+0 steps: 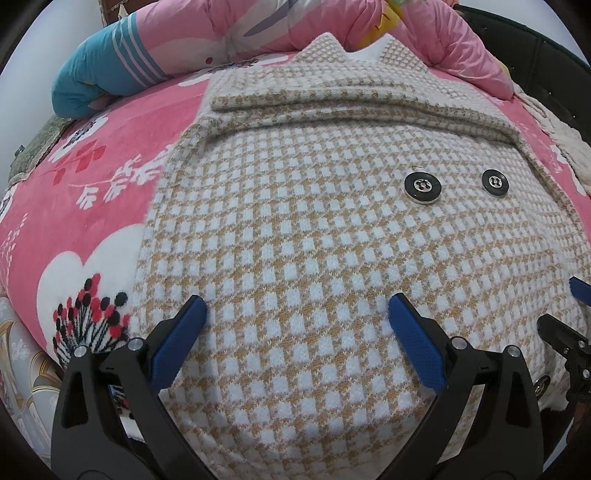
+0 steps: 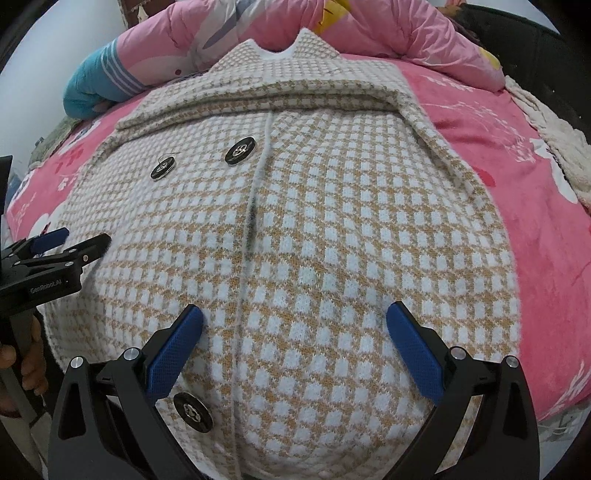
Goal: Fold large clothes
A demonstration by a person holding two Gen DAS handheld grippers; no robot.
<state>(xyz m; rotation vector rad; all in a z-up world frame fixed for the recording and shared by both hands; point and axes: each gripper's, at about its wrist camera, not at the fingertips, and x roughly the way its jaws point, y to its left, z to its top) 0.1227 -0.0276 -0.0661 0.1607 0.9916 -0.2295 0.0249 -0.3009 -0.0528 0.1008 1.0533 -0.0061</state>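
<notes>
A tan-and-white checked coat (image 1: 295, 229) lies flat on the pink bed blanket (image 1: 92, 192), collar toward the far side. A band of its fabric is folded across below the collar (image 2: 288, 48). Two black buttons (image 1: 422, 187) sit on its front, and a third button (image 2: 192, 411) is near its front hem. My left gripper (image 1: 297, 306) hovers open over the coat's lower left part, nothing between its blue pads (image 1: 177, 343). My right gripper (image 2: 295, 314) is open over the lower right part beside the centre seam. The left gripper (image 2: 70, 240) also shows at that view's left edge.
A rolled pink quilt (image 1: 229, 33) with a teal end (image 1: 96, 74) lies along the far side of the bed. A cream fleece blanket (image 2: 546, 136) sits at the right, with a dark padded surface (image 2: 535, 48) behind. A hand (image 2: 29, 354) holds the left tool. Tiled floor (image 1: 22, 373) lies below the bed's left edge.
</notes>
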